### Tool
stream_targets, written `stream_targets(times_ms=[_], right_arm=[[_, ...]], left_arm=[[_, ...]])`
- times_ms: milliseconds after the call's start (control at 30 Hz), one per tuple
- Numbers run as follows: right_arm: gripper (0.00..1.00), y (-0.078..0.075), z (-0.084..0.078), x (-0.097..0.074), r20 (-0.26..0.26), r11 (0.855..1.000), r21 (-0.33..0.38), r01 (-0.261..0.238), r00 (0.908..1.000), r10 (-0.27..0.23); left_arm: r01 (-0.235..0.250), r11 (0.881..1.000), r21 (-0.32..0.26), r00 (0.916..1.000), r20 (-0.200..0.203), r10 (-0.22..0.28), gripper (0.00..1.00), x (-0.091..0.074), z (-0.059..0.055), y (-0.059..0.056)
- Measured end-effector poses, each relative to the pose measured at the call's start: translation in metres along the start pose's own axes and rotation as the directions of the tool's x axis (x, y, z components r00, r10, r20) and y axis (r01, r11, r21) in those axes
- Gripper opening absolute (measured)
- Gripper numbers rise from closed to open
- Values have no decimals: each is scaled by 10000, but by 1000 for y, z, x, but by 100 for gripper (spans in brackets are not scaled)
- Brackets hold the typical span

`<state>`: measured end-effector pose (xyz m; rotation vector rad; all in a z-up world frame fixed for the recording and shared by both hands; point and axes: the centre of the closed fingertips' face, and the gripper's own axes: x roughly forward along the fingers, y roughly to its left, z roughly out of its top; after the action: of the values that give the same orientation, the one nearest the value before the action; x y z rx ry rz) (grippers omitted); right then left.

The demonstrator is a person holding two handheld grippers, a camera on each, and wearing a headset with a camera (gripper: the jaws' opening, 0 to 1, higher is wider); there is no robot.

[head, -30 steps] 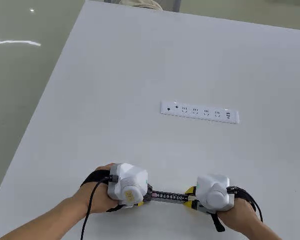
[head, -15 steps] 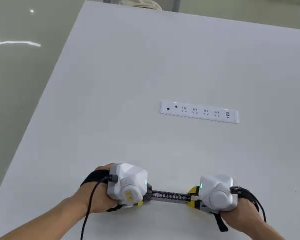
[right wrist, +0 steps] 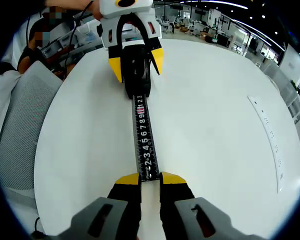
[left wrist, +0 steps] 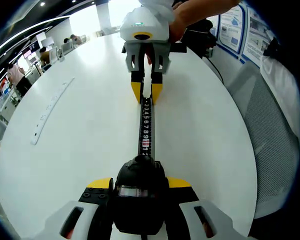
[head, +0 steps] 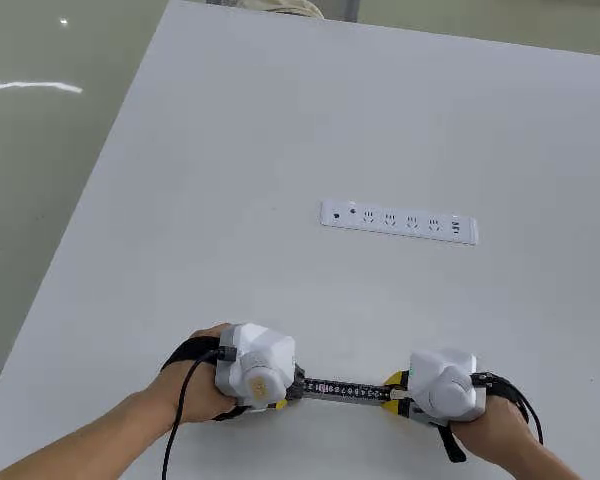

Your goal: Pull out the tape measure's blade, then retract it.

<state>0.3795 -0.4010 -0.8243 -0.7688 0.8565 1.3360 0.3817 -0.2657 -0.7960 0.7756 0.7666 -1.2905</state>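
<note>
Jaws of the left gripper (head: 288,388), low in the head view at about 7 o'clock, were clamped on the black tape measure case (left wrist: 140,192), one yellow tip on each flank. From the case's mouth the blade (right wrist: 144,135) ran level toward 3 o'clock, close over the white worktop (head: 230,200), though whether it touched could not be told. Its free end was pinched between the closed jaws of the right gripper (head: 392,391) at about 5 o'clock. Only a short run of printed numbers lay between the two grippers, so the pull seemed to be in its early part, with retraction not yet begun. Beyond the blade, at about 1 o'clock and well apart from it, a white power strip (head: 398,223) lay on the worktop.

The likeliest failure seemed to be the blade's end slipping from the right jaws: the pinch covered only the tip, and a loosened hold would let the spring snap the blade back into the case. The rounded case, held only by its flanks, could twist or creep if the pull ran off the line of its mouth. Hands drifting toward 12 or 6 o'clock would bend the blade sideways and might kink it. At retraction, letting go all at once would whip the end home.
</note>
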Motion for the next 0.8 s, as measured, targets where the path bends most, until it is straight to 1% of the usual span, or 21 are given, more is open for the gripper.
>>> stream_targets(times_ms=[167, 567, 800], right_arm=[[12, -1, -2, -3, -24, 10000, 14, 32, 10000, -32], [12, -3, -13, -8, -109, 9999, 90, 129, 9999, -128], [12, -4, -16, -11, -147, 9998, 119, 162, 9998, -160]], left_arm=[[-2, 10000, -7, 10000, 4, 2, 36, 0, 0, 0], [16, 10000, -7, 10000, 11, -16, 36, 0, 0, 0], [19, 10000, -6, 10000, 9, -19, 36, 0, 0, 0]])
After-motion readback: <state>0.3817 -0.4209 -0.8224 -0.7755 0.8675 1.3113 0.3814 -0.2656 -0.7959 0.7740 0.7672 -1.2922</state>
